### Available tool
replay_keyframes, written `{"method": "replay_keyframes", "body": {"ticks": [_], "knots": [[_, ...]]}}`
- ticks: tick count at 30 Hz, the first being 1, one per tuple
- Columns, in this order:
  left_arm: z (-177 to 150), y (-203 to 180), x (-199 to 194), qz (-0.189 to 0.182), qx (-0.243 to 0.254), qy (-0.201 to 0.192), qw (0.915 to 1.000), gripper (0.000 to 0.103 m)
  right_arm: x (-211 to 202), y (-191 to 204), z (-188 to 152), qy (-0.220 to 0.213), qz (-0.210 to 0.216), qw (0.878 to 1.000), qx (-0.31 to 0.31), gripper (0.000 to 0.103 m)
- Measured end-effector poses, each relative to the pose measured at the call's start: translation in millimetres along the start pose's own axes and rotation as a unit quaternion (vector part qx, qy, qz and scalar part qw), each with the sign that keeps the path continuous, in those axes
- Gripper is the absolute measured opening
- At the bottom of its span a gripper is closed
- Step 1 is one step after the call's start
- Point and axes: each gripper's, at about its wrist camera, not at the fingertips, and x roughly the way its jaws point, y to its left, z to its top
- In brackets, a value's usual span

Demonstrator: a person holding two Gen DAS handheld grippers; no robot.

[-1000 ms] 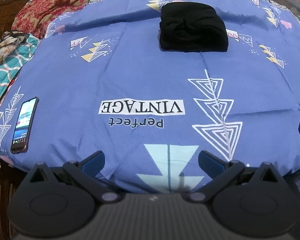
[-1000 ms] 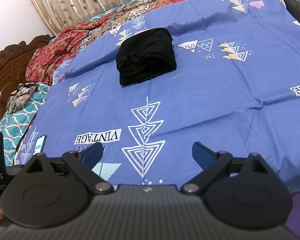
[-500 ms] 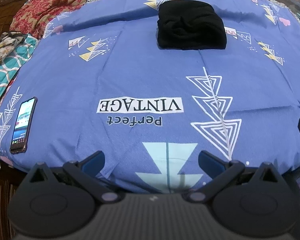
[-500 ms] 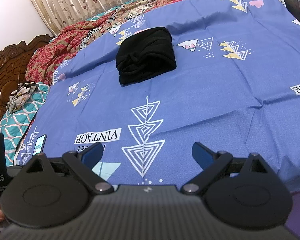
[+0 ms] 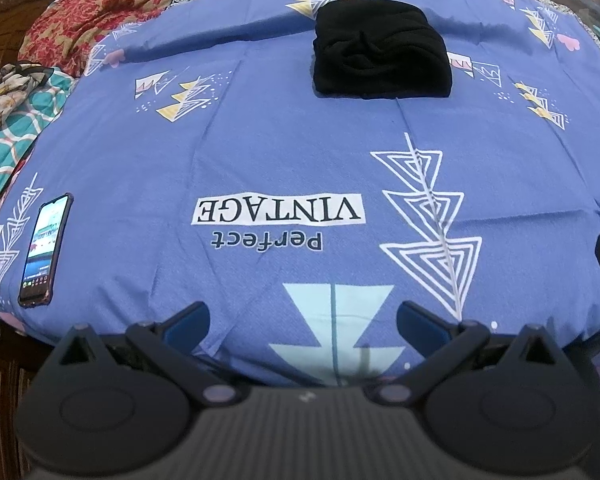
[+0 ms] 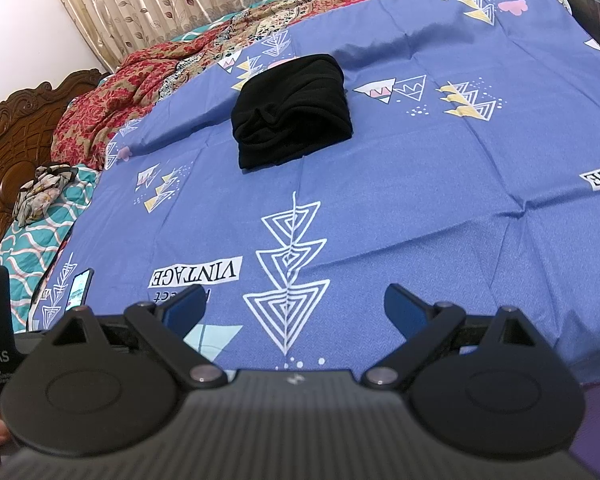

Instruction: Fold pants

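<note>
Scarcely shifted: folded pants (image 5: 381, 58), apparently untouched.

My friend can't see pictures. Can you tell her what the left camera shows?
A folded pile of black pants sits far back on a blue patterned bedsheet that says "Perfect VINTAGE". The left tool is open and empty at the near edge, touching nothing. A phone with its screen lit lies on the sheet at the left.
</note>
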Motion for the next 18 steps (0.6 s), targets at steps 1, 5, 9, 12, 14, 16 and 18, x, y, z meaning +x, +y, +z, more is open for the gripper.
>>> {"method": "replay_keyframes", "body": {"ticks": [1,5,9,12,14,16,18], "knots": [[0.0,0.0,0.0,0.0,0.0,0.0,1.0,0.103,0.0,-0.1,0.1,0.0,0.0,1.0,0.0,0.097],[-0.2,-0.1,0.0,0.0,0.0,0.0,1.0,0.103,0.1,-0.7,0.4,0.0,0.001,1.0,-0.001,0.097],[1.4,-0.1,-0.7,0.0,0.001,-0.001,1.0,0.103,0.2,-1.9,1.2,0.0,0.001,1.0,-0.002,0.097],[2.7,-0.8,-1.7,0.0,0.002,-0.002,1.0,0.103,0.1,-2.0,1.3,0.0,0.002,1.0,-0.002,0.097],[2.5,-1.1,-1.8,0.0,0.003,-0.002,1.0,0.103,0.1,-1.8,1.4,0.0,0.002,1.0,-0.003,0.097],[3.3,-1.8,-2.4,0.0,0.003,-0.003,1.0,0.103,-0.3,-2.9,3.4,0.0,0.002,1.0,-0.004,0.097],[3.7,-2.3,-2.7,0.0,0.003,-0.003,1.0,0.103,-0.3,-2.7,3.2,0.0,0.002,1.0,-0.003,0.097]]}}
